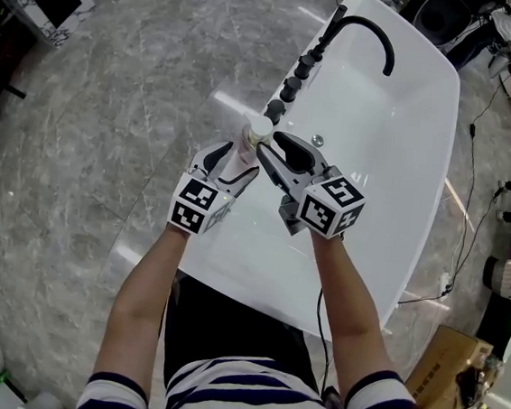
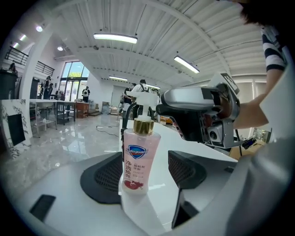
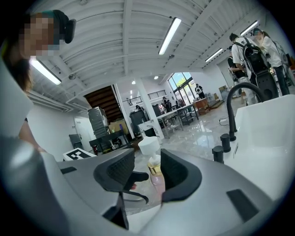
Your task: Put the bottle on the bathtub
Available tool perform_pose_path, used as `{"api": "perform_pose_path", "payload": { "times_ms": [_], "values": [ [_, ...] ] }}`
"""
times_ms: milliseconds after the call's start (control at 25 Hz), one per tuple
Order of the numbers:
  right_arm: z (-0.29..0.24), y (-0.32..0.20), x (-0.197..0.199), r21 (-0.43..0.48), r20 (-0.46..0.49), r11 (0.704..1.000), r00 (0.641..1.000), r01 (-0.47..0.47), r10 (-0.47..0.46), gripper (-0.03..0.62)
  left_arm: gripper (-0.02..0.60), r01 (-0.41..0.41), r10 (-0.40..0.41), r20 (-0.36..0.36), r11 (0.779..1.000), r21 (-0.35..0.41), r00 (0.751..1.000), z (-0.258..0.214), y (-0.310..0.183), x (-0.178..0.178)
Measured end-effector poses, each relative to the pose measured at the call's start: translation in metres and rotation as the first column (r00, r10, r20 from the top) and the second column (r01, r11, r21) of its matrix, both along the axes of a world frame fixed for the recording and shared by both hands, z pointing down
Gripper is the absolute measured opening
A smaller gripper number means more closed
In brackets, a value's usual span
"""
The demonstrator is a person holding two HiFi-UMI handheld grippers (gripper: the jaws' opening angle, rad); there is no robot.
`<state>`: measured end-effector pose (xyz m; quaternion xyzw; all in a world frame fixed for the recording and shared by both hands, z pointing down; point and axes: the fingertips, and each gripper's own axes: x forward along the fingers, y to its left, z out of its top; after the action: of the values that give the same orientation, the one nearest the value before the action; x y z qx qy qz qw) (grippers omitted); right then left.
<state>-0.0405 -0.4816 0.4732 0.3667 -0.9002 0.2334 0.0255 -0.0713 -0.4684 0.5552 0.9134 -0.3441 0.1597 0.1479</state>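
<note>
A person in a striped top [image 1: 244,398] stands at the near end of a white tub [image 1: 257,272], both forearms stretched out over it, a gripper in each hand.

The left gripper [image 1: 234,162] reaches over the tub's left rim. Its jaws are spread, with the bottle [image 2: 140,159] upright between them. A clear gap shows between the bottle and one pad. On the other side the bottle overlaps the pad, and I cannot tell whether they touch. The bottle is clear pink with a gold collar and a white pump [image 1: 260,126], and it looks to be standing on the tub's left rim.

The right gripper [image 1: 269,142] comes in from over the tub's basin, its tips just beside the pump. Its jaws are also spread and pinch nothing. Seen along them, the pump and the bottle's neck sit in the gap, a little beyond the pads.

Farther along the same rim, just past the bottle, is a row of black knobs [image 1: 290,89], and beyond them a black faucet [image 1: 374,30] curves over the tub's far end. A drain [image 1: 317,140] lies in the tub's bottom, near the right gripper.

Grey marble floor [image 1: 113,93] spreads to the tub's left. A cardboard box [image 1: 446,373] sits off the tub's right side.
</note>
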Motion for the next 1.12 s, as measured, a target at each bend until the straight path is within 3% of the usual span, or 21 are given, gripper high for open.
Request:
{"api": "perform_pose_path", "payload": {
  "times_ms": [200, 680, 1120],
  "values": [
    [0.006, 0.011, 0.014, -0.031, 0.009, 0.997, 0.997, -0.077, 0.077, 0.178, 0.321, 0.014, -0.016, -0.062, 0.999, -0.029, 0.998, -0.013, 0.013, -0.007],
    [0.008, 0.054, 0.025, -0.073, 0.0, 0.985, 0.988, -0.157, 0.157, 0.134, 0.31, 0.049, -0.069, -0.185, 0.993, -0.111, 0.98, -0.05, 0.058, -0.026],
    [0.002, 0.093, 0.033, -0.124, 0.032, 0.964, 0.97, -0.237, 0.243, 0.089, 0.131, 0.074, -0.106, -0.24, 0.988, -0.138, 0.965, -0.082, 0.091, -0.04]
  ]
}}
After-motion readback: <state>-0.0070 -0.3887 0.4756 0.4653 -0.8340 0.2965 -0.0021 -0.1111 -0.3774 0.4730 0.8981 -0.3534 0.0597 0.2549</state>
